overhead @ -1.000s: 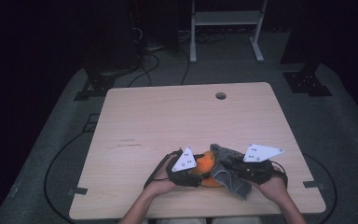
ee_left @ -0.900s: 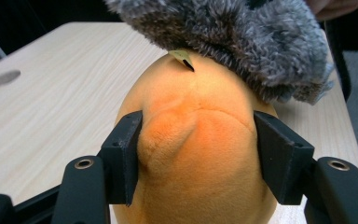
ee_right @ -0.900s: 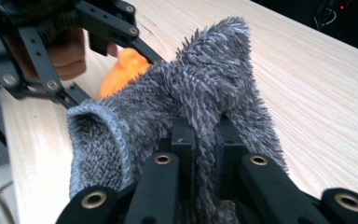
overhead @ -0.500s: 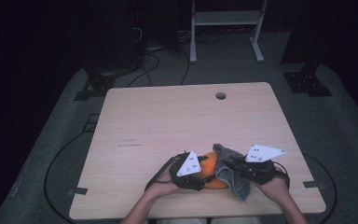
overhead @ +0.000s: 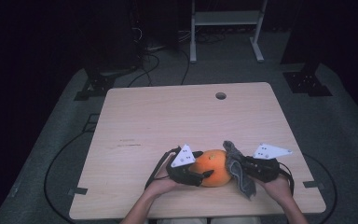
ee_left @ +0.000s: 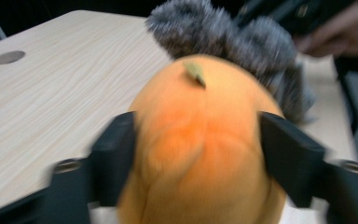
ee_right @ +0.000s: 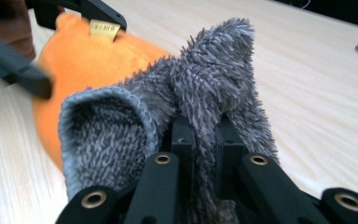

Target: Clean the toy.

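Observation:
An orange plush ball [overhead: 214, 167] [ee_left: 205, 140] [ee_right: 84, 51] with a small tag lies near the table's front edge. My left gripper [overhead: 205, 173] [ee_left: 196, 154] straddles it from the left. Its jaws have just been opening, and both pads still rest against the plush's sides. A grey fuzzy cloth [overhead: 244, 184] [ee_left: 242, 42] [ee_right: 205, 88] hangs against the ball's right side. My right gripper [overhead: 241, 164] [ee_right: 205, 135] is shut on a fold of that cloth, which drapes over both jaws.
The wooden table [overhead: 177, 116] has a round cable hole [overhead: 221, 95] at the back. Cables trail from both grippers over the front edge. A white frame [overhead: 223, 18] and dark stands sit on the floor beyond the table.
The left jaws stand wider around the orange plush. My right gripper has dropped a little with the cloth, which has slid off the ball's top to its right side, baring more orange.

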The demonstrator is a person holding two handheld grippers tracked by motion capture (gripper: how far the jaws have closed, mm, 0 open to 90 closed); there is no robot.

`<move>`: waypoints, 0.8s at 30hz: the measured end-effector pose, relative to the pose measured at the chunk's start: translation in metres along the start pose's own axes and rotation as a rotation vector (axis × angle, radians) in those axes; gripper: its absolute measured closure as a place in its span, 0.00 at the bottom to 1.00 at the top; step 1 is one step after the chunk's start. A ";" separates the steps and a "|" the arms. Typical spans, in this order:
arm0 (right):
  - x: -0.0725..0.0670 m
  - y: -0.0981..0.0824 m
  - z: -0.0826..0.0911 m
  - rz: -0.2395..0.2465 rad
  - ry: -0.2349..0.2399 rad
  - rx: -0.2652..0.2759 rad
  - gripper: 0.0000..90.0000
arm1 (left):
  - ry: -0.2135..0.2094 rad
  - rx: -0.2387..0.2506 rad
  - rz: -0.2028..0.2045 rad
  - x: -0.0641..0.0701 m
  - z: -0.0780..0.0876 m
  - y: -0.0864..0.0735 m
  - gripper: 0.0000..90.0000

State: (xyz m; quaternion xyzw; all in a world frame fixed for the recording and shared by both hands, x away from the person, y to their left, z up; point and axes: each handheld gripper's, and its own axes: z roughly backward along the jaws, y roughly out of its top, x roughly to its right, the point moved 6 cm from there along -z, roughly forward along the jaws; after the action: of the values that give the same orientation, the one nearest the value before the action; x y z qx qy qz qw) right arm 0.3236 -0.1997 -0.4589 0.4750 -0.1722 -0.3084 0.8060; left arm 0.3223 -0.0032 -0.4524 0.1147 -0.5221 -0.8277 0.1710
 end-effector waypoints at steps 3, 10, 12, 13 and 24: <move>-0.004 0.007 0.002 -0.019 0.032 0.051 0.90 | 0.017 -0.020 -0.059 -0.001 0.001 -0.003 0.32; 0.014 -0.024 -0.012 -0.169 0.063 -0.001 0.90 | 0.011 -0.010 -0.011 -0.016 0.008 -0.014 0.41; 0.016 -0.023 -0.010 -0.187 0.044 0.012 0.90 | 0.012 -0.011 -0.008 -0.018 0.009 -0.015 0.41; 0.014 -0.019 -0.008 -0.192 0.045 0.041 0.90 | 0.016 -0.013 -0.003 -0.019 0.010 -0.016 0.41; 0.017 -0.030 -0.015 -0.253 0.041 -0.002 0.90 | 0.011 0.001 0.029 -0.025 0.012 -0.020 0.40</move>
State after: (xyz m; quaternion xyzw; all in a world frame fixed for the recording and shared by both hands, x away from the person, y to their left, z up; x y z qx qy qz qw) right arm 0.3349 -0.2118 -0.4926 0.4983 -0.0944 -0.3979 0.7645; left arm 0.3376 0.0248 -0.4650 0.1118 -0.5229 -0.8243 0.1859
